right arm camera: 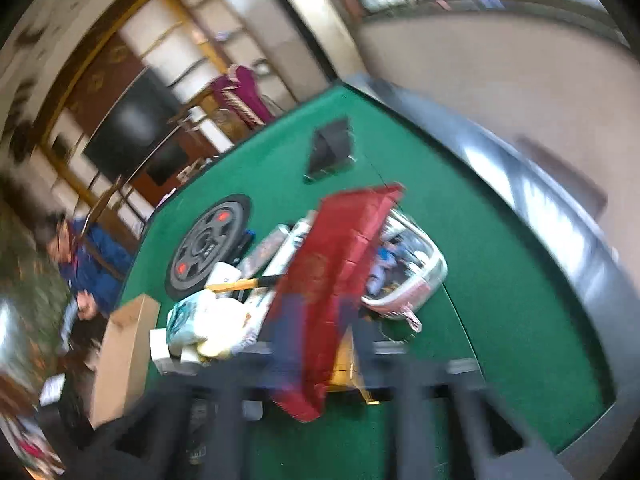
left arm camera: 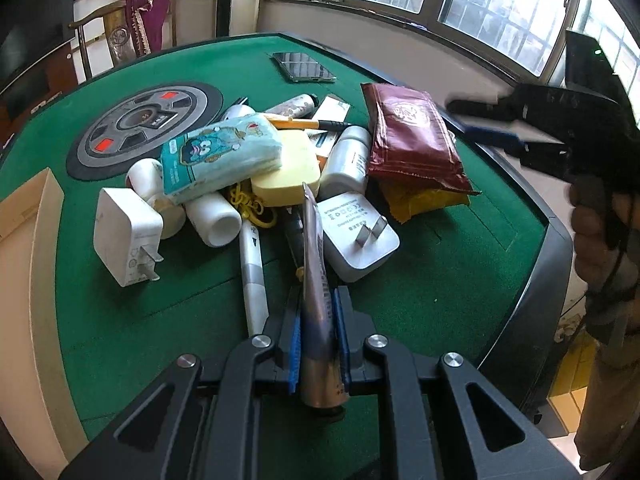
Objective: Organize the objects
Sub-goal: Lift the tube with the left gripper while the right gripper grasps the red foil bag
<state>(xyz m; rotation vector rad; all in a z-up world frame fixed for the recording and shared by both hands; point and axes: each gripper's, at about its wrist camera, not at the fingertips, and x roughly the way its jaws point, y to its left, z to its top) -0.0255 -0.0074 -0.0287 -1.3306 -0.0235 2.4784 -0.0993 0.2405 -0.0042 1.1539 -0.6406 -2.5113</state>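
A thin silver tube is clamped between the blue pads of the left gripper, just above the near edge of the pile, which lies on the green table. The tube's flat end is pointed at the pile. In the left wrist view the pile is seen sharp: a blue tissue pack on top, two white chargers at its near side, a dark red pouch at its right w/ a yellow packet under it. A phone is seen beyond the pile. The right gripper is shown only here in clear form, right of the pile, jaws apart, nothing between them.

The right wrist view is blurred, but a clear basket w/ pink trim behind the red pouch is shown, hidden in the other view; small items are inside, not to be identified. A cardboard box is at the pile's left; its inside cannot be seen.
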